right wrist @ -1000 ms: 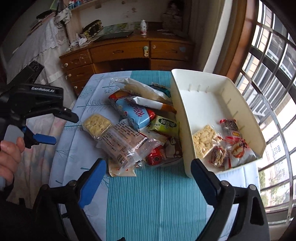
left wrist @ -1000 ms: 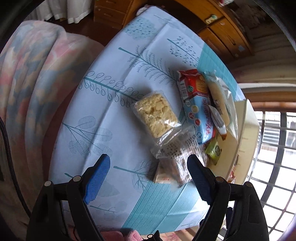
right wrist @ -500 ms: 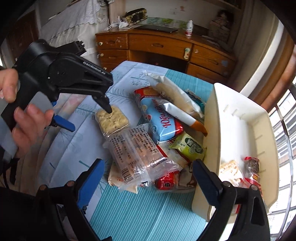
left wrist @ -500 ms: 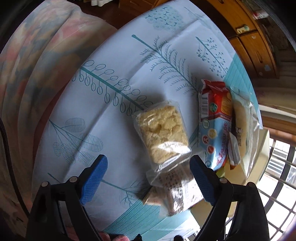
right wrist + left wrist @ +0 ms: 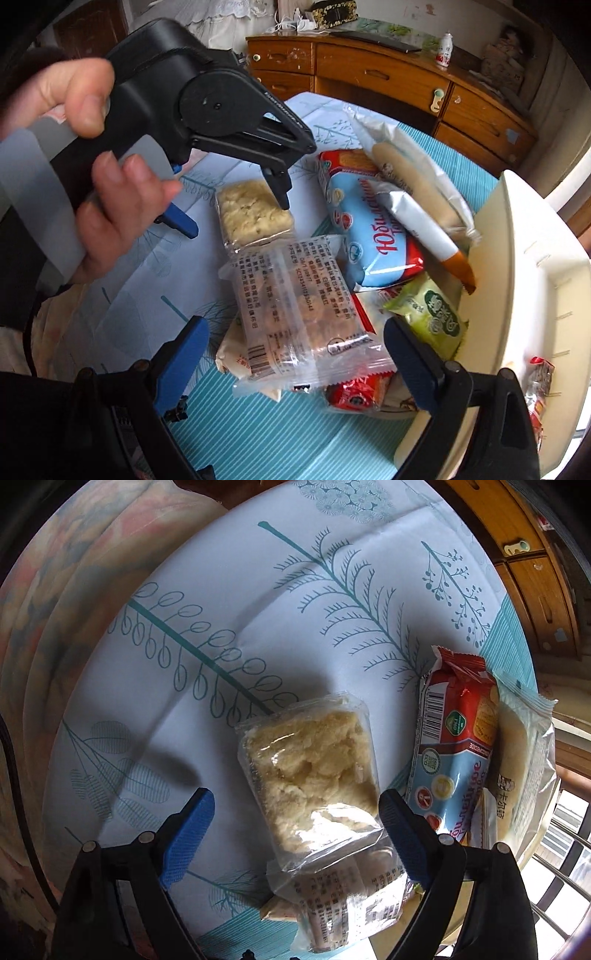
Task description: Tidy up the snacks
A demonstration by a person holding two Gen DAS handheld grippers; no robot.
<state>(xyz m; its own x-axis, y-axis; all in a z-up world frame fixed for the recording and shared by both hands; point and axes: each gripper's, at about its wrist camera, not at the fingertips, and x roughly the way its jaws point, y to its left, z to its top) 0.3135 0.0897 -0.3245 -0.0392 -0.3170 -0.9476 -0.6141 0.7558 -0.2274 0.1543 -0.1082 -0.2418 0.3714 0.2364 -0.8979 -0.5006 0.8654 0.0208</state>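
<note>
A yellow crumbly cake in a clear wrapper (image 5: 310, 771) (image 5: 251, 214) lies on the leaf-print tablecloth (image 5: 229, 602). My left gripper (image 5: 295, 834) (image 5: 231, 214) hangs open just above it, one blue pad on each side of its near end, not pressing. My right gripper (image 5: 299, 363) is open above a clear packet of biscuits (image 5: 295, 306) that overlaps the cake's near end. Beside them lie a blue-and-red biscuit pack (image 5: 369, 229) (image 5: 454, 760) and a long bread roll in a wrapper (image 5: 413, 184). A white bin (image 5: 517, 258) stands at the right.
A green packet (image 5: 436, 317), a red packet (image 5: 354, 395) and a white-and-orange stick pack (image 5: 424, 229) crowd against the bin's wall; a few wrapped snacks (image 5: 539, 384) lie inside it. A wooden desk with drawers (image 5: 388, 74) stands behind. A patterned blanket (image 5: 55, 627) borders the table's left.
Both grippers have come down toward the table and rolled. The left one now straddles the cake packet; the right one has closed in on the clear biscuit packet.
</note>
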